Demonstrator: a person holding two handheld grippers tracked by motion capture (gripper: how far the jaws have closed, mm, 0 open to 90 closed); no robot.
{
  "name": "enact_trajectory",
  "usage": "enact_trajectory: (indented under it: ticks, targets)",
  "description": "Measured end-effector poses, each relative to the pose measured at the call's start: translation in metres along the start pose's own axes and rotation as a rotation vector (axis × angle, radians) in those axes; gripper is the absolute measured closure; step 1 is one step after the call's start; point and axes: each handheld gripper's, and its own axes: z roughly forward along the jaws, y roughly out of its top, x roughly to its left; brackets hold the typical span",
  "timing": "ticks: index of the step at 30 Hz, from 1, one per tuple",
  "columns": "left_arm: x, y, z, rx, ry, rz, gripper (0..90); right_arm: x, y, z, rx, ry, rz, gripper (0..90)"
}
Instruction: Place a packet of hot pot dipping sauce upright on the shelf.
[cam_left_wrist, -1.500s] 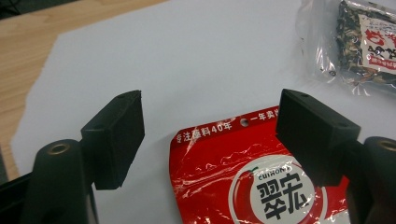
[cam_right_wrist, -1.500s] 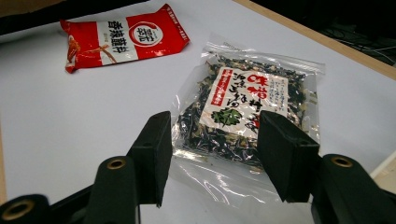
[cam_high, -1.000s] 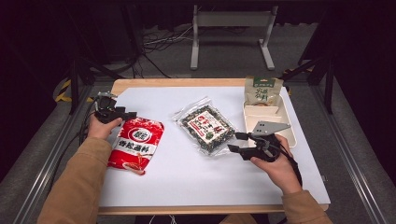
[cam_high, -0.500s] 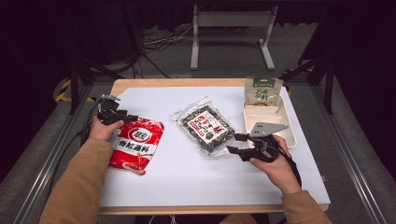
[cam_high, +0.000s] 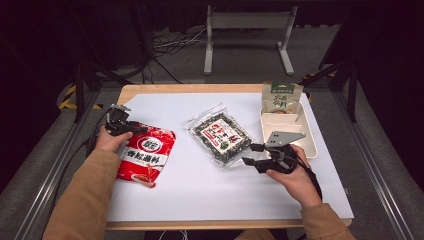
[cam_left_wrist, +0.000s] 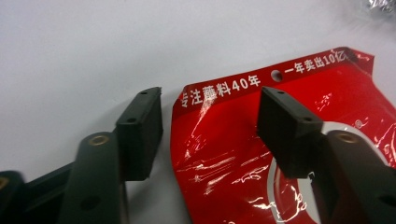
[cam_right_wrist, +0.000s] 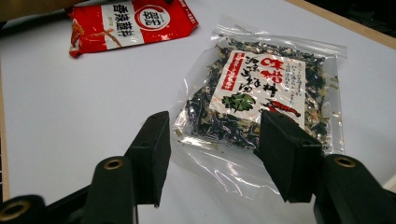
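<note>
1. Table (cam_high: 200, 195): white top with a wooden rim. It bears every item within reach of both hands.
2. Red pouch (cam_high: 145, 159): lies flat at 9 o'clock on the table, top edge toward the far side. In the left gripper view the glossy red film (cam_left_wrist: 243, 154) shows white print and a punched hang hole along the top seal.
3. Clear seaweed bag (cam_high: 220, 137): lies flat near table centre, turned diagonally. Dark dried contents show through wrinkled film under a white label (cam_right_wrist: 261, 81).
4. Beige tray (cam_high: 305, 142): sits at 3 o'clock, probably the drop point. A green pouch (cam_high: 281, 96) stands upright at its far end.
5. Left gripper (cam_high: 131, 129): low at the red pouch's top left corner. Its jaws have just been closing; they straddle that corner, one over bare table, one over the film (cam_left_wrist: 210, 126), pads not yet pressing. Judged step: pinching the seal edge.
6. Right gripper (cam_high: 251, 154): jaws spread, holding nothing, aimed at the seaweed bag's near edge (cam_right_wrist: 212, 140), likely staged to grasp.
</note>
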Motion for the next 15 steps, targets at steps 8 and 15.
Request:
enact_trajectory:
  ticks: [8, 15]
  targets:
    - [-0.007, 0.0, -0.003, 0.011, 0.043, 0.058, 68.2, -0.002, -0.002, 0.002, 0.013, -0.005, 0.005, 44.1]
    - [-0.014, 0.002, -0.004, 0.04, 0.093, 0.089, 89.2, -0.004, -0.004, 0.003, 0.024, -0.014, 0.006, 44.1]
